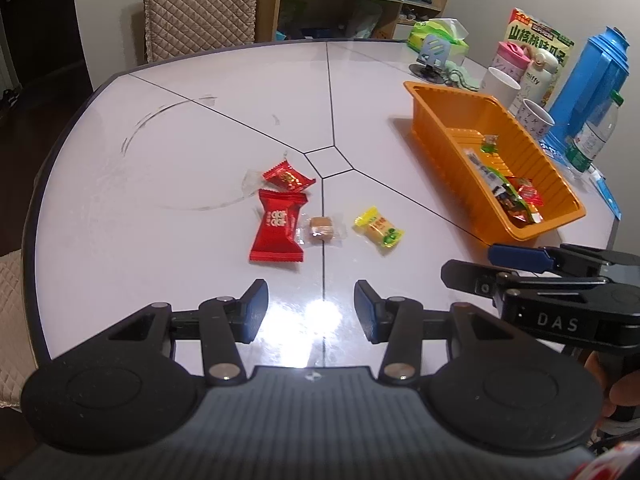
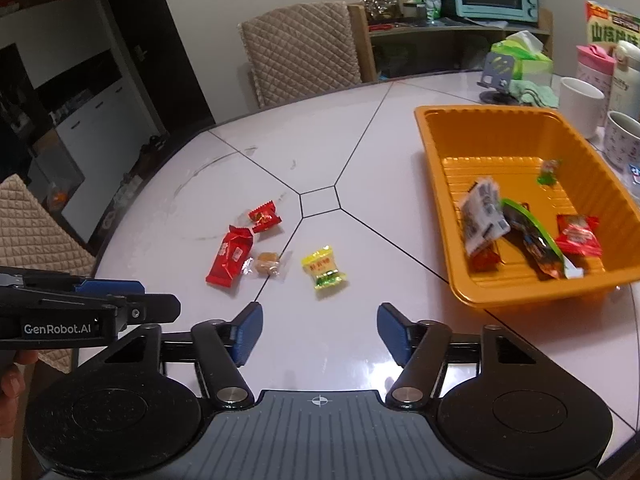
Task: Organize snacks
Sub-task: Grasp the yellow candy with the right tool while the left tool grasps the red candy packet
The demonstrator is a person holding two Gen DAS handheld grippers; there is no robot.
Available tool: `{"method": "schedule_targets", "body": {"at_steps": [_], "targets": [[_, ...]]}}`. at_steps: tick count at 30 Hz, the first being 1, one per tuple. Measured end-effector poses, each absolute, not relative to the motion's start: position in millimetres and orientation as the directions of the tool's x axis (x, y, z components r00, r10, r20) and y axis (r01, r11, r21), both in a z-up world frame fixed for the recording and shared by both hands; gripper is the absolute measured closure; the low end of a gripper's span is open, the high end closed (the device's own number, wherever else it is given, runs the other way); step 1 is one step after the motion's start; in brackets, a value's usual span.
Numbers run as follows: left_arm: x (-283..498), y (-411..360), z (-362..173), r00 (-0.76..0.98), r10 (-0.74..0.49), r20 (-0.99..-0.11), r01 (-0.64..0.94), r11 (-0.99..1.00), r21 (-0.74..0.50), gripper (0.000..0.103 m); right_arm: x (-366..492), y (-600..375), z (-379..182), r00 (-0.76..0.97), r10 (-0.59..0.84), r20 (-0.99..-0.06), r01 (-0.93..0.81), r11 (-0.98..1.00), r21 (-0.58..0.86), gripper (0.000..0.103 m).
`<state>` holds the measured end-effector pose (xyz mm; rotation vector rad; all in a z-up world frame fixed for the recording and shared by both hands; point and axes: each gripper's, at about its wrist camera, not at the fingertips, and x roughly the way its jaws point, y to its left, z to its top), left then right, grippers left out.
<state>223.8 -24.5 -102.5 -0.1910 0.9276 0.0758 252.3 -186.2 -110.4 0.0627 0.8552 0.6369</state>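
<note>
Roughly half done, I reckoned: several snacks lay in the orange tray at right; four wrapped snacks remained mid-table, left of it. Left gripper and right gripper both gaped, empty.

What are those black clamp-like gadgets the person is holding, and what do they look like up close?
They are two matching hand-held grippers. The left gripper and right gripper each have black, jointed metal arms with silver rivets, two round black discs at the base, a ribbed grey plate between them, and blue finger pads. From the side, one body reads "DAS", the other "GenRobot.AI" in white. No cables or sleeves show.
</note>
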Motion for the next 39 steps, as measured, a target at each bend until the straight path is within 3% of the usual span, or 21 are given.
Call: {"method": "schedule_targets", "body": {"at_steps": [9, 29, 35, 39], "targets": [[243.0, -9.8, -114.5, 0.588, -0.005, -0.809, -0.152, 0.981, -0.117, 0.060, 275.6, -159.4, -128.5, 0.471, 0.528, -0.707, -0.539, 0.806, 0.244, 0.057], [282.4, 9.4, -137.1, 0.555, -0.009, -0.832, -0.140, 0.985, -0.104, 0.060, 316.3, -121.1, -156.8, 0.455, 0.478, -0.751, -0.573, 0.803, 0.163, 0.064], [292.3, 10.9, -141.7, 0.546, -0.024, -0.837, -0.128, 0.986, -0.111, 0.060, 321.3, -117.9, -163.0, 0.444, 0.468, -0.764, -0.579, 0.801, 0.155, 0.068], [298.4, 10.1, -144.1, 0.543, -0.029, -0.840, -0.118, 0.987, -0.110, 0.060, 322.8, -115.9, -165.5, 0.448, 0.461, -0.766, -0.578, 0.803, 0.145, 0.076]]}}
